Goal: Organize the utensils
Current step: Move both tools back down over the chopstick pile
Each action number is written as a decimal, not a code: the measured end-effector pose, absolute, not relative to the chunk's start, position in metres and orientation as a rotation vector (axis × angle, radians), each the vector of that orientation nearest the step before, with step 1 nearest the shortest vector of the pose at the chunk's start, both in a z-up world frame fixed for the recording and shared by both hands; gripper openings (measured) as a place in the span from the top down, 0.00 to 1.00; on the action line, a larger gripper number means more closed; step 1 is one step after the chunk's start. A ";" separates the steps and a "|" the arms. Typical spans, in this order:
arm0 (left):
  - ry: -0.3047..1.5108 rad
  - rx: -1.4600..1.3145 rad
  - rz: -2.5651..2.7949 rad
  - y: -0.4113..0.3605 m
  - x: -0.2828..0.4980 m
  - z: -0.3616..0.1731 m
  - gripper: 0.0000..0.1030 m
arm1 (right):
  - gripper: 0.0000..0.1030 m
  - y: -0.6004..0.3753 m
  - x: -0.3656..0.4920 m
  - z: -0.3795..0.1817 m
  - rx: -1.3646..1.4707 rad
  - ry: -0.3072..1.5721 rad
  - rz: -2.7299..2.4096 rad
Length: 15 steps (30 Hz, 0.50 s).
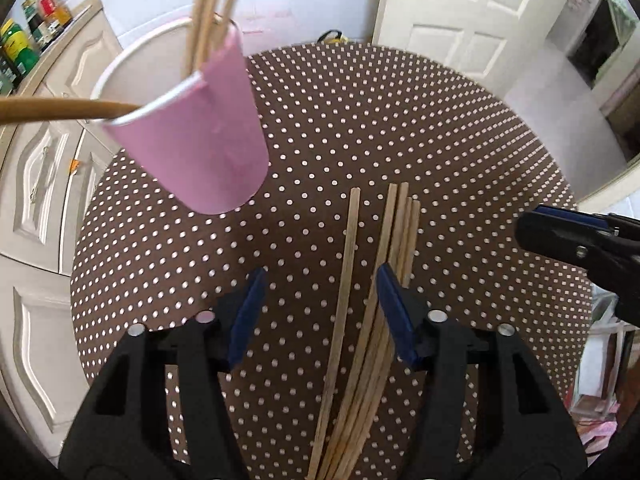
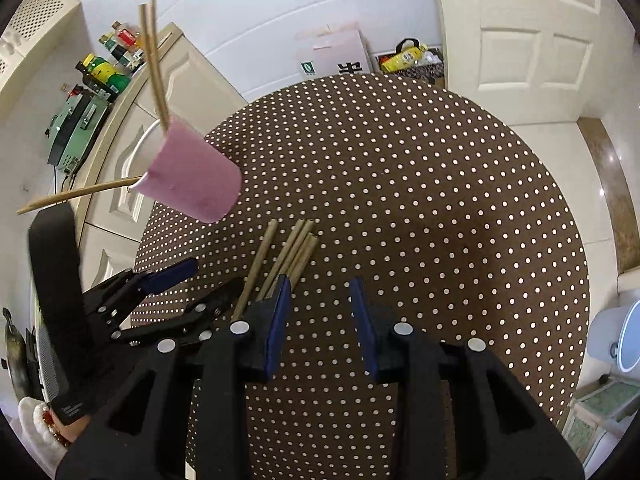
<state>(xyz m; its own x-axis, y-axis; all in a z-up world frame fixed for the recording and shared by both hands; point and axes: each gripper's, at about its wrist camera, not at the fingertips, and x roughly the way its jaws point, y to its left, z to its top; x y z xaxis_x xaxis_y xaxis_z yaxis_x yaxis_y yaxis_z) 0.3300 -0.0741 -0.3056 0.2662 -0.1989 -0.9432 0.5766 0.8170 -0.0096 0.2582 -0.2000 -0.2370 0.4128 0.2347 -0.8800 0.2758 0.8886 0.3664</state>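
Here we see a round desk point(image 1: 400, 128) covered in a brown cloth with a regular grid of small white dots. On it stands a pink cup point(image 1: 200, 136), smooth-walled and tapering toward its base, with a thin pale rim; it already holds several slender wooden chopsticks point(image 1: 212, 4), most rising steeply and one leaning far out over the rim. On the cloth just beside the cup lies a loose bundle of chopsticks point(image 1: 396, 236), straight, pale, square-ended sticks set nearly parallel, with one single chopstick point(image 1: 348, 264) slightly apart on their left.

We find the left tongs point(image 1: 320, 280) pointing steeply down over these sticks, black-framed with flat blue pads, jaws apart; the single chopstick lies in the gap, and the right pad overlaps the edge of the bundle. Whether that pad touches the wood we cannot tell.

The right tongs point(image 2: 320, 292) hang over bare cloth just right of the bundle, jaws likewise apart with nothing between them. A white cuff point(image 2: 36, 420) shows at the lower left of the right wrist view.
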 end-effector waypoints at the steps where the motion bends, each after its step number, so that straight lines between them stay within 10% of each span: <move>1: 1.200 0.380 -0.538 -0.077 0.332 -0.309 0.50 | 0.71 -0.201 0.260 -0.238 0.509 1.162 -0.027; 15: 1.231 0.427 -0.559 -0.105 0.357 -0.337 0.63 | 0.70 -0.203 0.276 -0.258 0.551 1.232 0.008</move>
<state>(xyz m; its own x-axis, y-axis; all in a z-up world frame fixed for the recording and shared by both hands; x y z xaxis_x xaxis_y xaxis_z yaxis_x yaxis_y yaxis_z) 0.3569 -0.1045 -0.3373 0.2291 -0.1681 -0.9588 0.6115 0.7912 0.0074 0.2761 -0.2035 -0.2579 0.3491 0.2965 -0.8889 0.2856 0.8698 0.4023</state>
